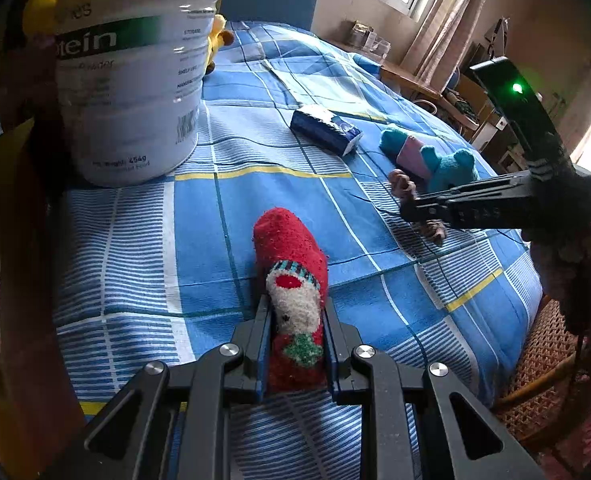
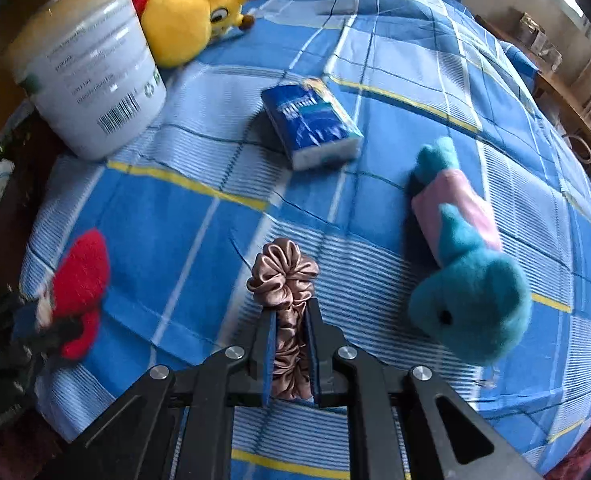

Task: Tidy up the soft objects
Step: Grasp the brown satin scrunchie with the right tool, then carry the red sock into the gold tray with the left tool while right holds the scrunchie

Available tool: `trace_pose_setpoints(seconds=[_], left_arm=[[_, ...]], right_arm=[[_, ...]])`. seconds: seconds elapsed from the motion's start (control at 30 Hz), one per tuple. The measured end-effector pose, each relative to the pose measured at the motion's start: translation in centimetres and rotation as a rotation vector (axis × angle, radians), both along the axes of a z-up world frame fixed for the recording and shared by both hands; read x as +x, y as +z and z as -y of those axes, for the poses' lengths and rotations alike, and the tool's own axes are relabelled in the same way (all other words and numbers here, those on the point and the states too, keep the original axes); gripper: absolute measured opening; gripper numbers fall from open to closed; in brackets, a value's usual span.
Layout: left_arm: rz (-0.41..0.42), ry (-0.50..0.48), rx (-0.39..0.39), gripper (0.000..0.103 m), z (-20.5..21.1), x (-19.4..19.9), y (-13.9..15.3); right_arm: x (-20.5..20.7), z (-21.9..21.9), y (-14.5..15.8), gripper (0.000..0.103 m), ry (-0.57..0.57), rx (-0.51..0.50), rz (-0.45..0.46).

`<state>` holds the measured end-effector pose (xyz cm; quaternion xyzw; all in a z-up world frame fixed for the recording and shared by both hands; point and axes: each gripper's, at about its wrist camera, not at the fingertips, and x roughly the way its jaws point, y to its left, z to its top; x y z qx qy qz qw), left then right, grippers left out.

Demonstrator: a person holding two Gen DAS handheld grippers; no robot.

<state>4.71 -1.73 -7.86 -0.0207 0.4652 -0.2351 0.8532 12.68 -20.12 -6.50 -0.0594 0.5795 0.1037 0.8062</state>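
Note:
A red fuzzy sock with a white face pattern lies on the blue checked bedspread, and my left gripper is shut on its lower part. In the right wrist view the same sock shows blurred at the left edge. My right gripper points steeply down and is shut on a brown satin scrunchie, which bulges out beyond the fingertips. In the left wrist view the scrunchie shows above and below the right gripper, seen from the side.
A white protein-powder tub stands open at the back left, with a yellow plush toy beside it. A blue tissue pack lies mid-bed. A teal and pink plush lies to the right. A wicker chair stands off the bed's right edge.

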Motion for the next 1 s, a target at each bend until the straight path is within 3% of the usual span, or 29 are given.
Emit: trace_pose_setpoints(seconds=[0.07, 0.33, 0.77, 1.0], left_arm=[[0.001, 0.002, 0.002, 0.024, 0.0, 0.0, 0.0], [0.027, 0.007, 0.032, 0.024, 0.6, -0.4, 0.0], [0.033, 0.015, 0.064, 0.02, 1.1, -0.5, 0.3], [0.032, 0.044, 0.053, 0.018, -0.1, -0.9, 2.2]], right_arm=[[0.3, -0.5, -0.9, 0.014, -0.009, 0.047, -0.048], [0.1, 0.0, -1.3, 0.015, -0.033, 0.105, -0.039], [-0.7, -1.6, -1.7, 0.015, 0.016, 0.04, 0.003], [-1.1, -2.2, -1.8, 0.015, 0.037, 0.018, 0.025]])
